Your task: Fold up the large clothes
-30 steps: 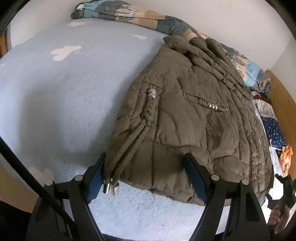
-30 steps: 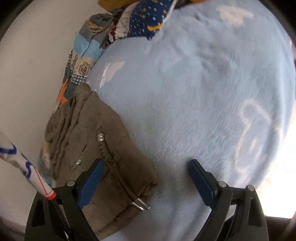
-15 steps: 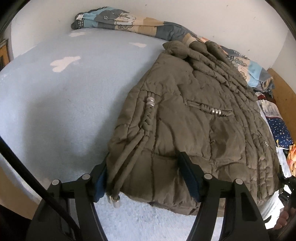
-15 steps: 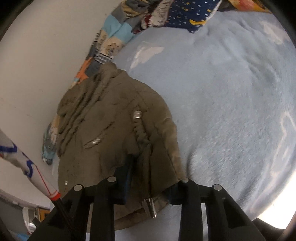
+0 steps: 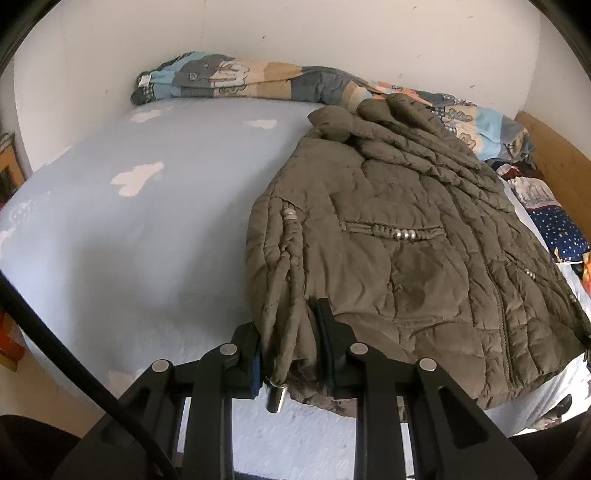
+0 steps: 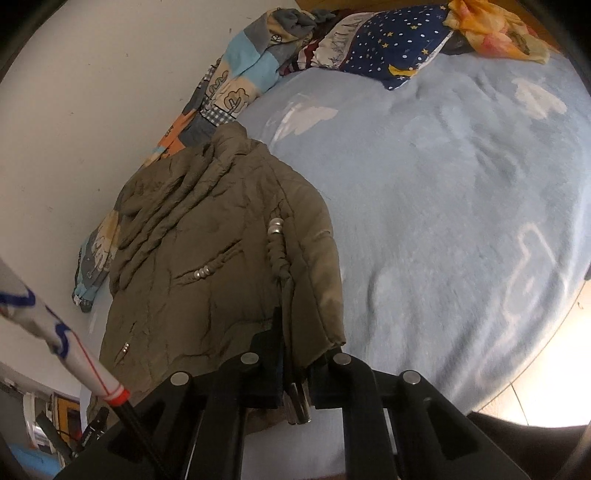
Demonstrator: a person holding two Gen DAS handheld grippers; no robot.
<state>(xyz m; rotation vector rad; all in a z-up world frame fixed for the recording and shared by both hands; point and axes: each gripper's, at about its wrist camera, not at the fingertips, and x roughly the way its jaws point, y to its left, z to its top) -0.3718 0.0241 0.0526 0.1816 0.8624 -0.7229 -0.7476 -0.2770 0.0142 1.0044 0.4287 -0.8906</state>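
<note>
My left jaws [image 5: 291,350] and right jaws [image 6: 293,363] have just been closing and now pinch the near hem of the olive quilted jacket [image 5: 399,254], which lies on the blue bed [image 5: 147,229], its length running away toward the far wall.

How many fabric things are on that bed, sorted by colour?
Olive-brown: 1, the puffer jacket, pinched at its hem by both tongs.
Pale blue: 1, the cloud blanket.
Patchwork blue and tan: 1, the quilt.
Navy starred: 1, the cloth.
Orange-yellow: 1, the cloth.
Total: 5
</note>
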